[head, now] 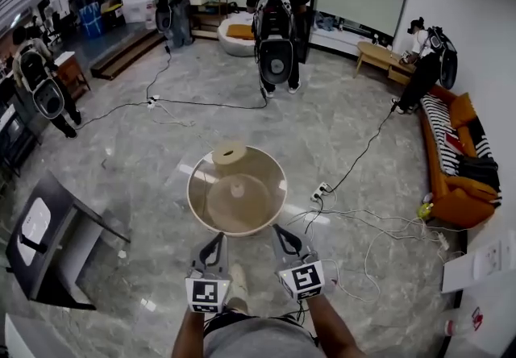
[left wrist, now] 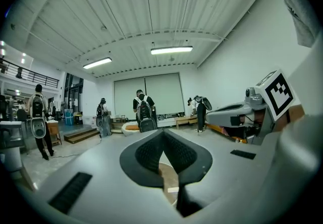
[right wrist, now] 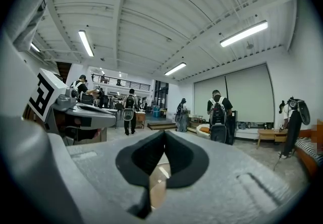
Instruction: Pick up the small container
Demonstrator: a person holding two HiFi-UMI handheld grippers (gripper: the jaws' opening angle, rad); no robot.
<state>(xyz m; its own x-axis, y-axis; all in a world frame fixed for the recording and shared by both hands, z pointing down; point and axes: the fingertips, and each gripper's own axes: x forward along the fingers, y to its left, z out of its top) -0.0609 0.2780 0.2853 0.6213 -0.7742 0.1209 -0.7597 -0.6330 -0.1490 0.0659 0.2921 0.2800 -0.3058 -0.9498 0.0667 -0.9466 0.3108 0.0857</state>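
The small container (head: 229,154), a low tan cylinder, stands at the far edge of a round glass-topped table (head: 276,173) in the head view. Its wooden pedestal shows through the glass. Both grippers hover just short of the table's near rim and point toward it, with nothing held. My left gripper (head: 218,239) has its jaws closed together, and my right gripper (head: 280,230) beside it is closed too. In the left gripper view the black pads (left wrist: 149,155) meet at their tips. The right gripper view shows its pads (right wrist: 177,158) meeting the same way. The container is hidden in both gripper views.
Several people with backpack rigs stand around the room; the nearest one (head: 274,26) is beyond the table. Cables and a power strip (head: 320,189) lie on the floor to the right. A dark desk (head: 48,239) stands at the left, an orange sofa (head: 451,175) at the right.
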